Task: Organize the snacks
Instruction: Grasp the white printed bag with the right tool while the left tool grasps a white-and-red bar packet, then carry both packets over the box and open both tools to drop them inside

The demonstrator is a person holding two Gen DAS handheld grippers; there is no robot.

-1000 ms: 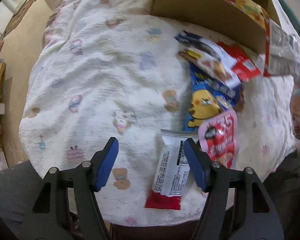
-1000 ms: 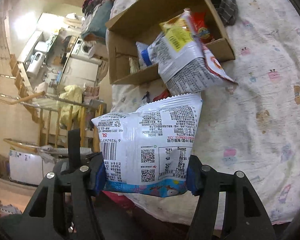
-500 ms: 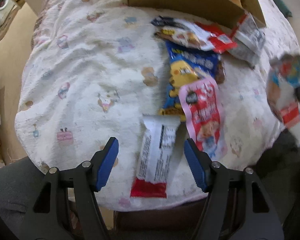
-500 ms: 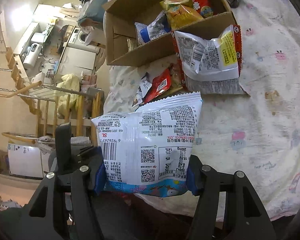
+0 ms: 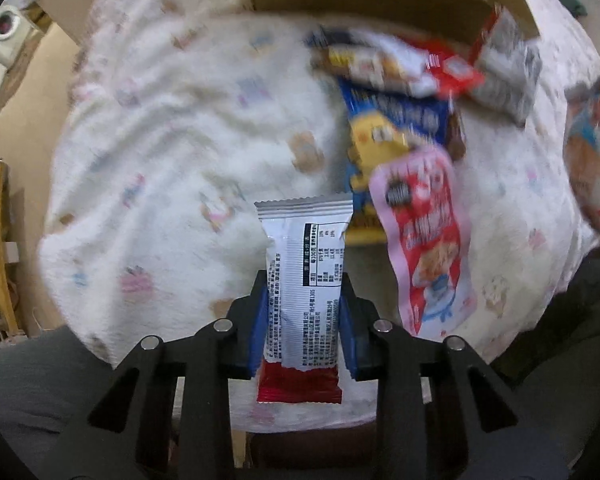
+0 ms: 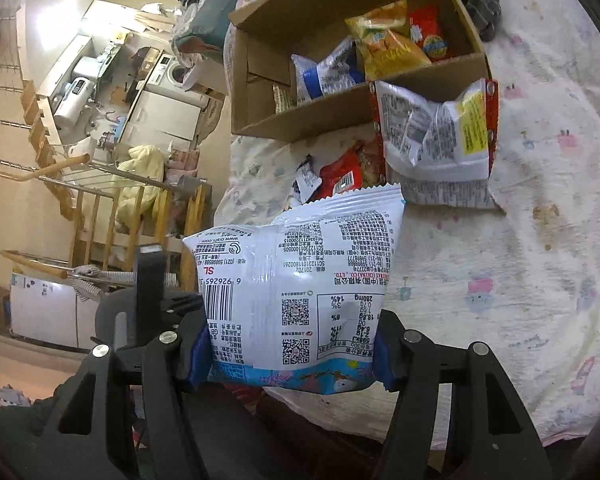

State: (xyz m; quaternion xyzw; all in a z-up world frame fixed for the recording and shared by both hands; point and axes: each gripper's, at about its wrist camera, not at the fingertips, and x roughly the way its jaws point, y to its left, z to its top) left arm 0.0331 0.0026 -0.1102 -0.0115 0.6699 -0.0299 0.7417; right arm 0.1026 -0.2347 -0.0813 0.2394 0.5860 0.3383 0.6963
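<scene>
My left gripper (image 5: 302, 320) is shut on a white and red snack bar (image 5: 304, 276), held upright over the near edge of the white patterned blanket (image 5: 172, 152). My right gripper (image 6: 290, 352) is shut on a white snack bag (image 6: 300, 292) with barcodes and a blue bottom. The cardboard box (image 6: 324, 104) lies ahead in the right wrist view and holds a yellow bag (image 6: 388, 46) and a blue and white bag (image 6: 324, 76). Its front wall (image 5: 364, 0) shows at the top of the left wrist view.
Loose snacks lie on the blanket: a pink and red pouch (image 5: 428, 236), a blue and yellow bag (image 5: 388, 136), a red packet (image 5: 452, 72), a big white and red bag (image 6: 436, 136) leaning on the box. A stair railing (image 6: 112, 200) stands past the bed's left edge.
My left gripper has closed on the white and red snack bar, which lay between its open fingers before. My right gripper has drawn back from the box, still holding the white bag.
</scene>
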